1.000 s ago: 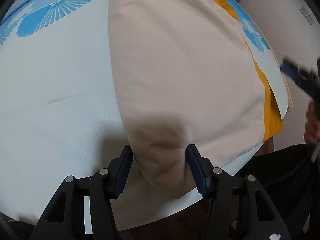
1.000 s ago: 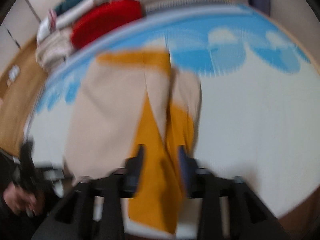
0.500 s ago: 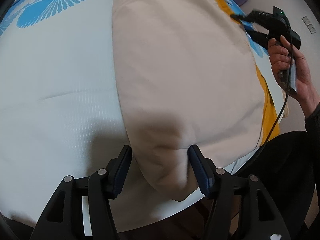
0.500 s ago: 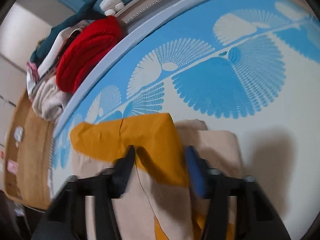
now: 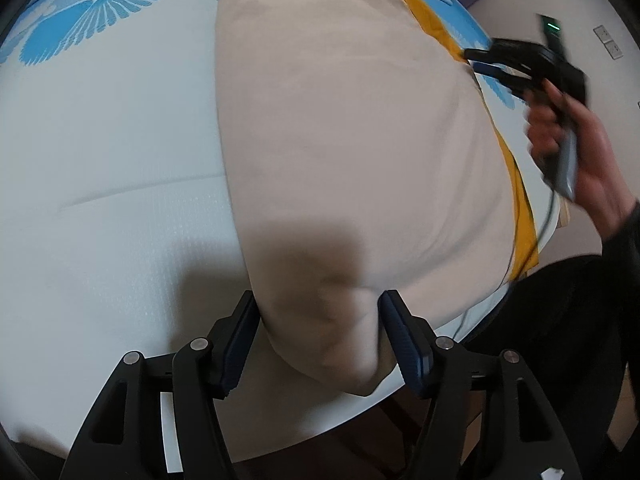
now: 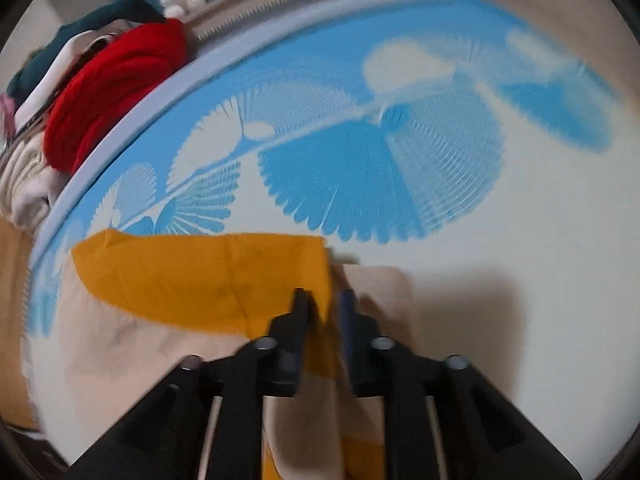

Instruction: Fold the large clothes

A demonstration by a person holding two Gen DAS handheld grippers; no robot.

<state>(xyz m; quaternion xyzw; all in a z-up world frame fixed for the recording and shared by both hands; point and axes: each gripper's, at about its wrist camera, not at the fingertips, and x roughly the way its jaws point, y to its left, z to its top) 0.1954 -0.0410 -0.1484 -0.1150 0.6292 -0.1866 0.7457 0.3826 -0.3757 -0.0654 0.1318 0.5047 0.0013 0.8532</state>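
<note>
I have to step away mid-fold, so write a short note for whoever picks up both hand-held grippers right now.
Left hand-held gripper: open, fingers straddling the near corner of the beige-and-mustard garment, not pinching.
Right hand-held gripper: nearly closed on the garment's mustard far edge; a firm grip can't be confirmed, the view is blurred.
Garment lies lengthwise on the blue-patterned bed sheet, apparently folded once.
Left to do: secure both ends, fold it across, smooth it.

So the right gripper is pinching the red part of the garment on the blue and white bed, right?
Not quite: the right gripper is pinching the orange part of the garment, not a red one. The right wrist view shows it; the only red thing is a bundle lying beyond the bed. The bed is blue and white, as you said.
</note>
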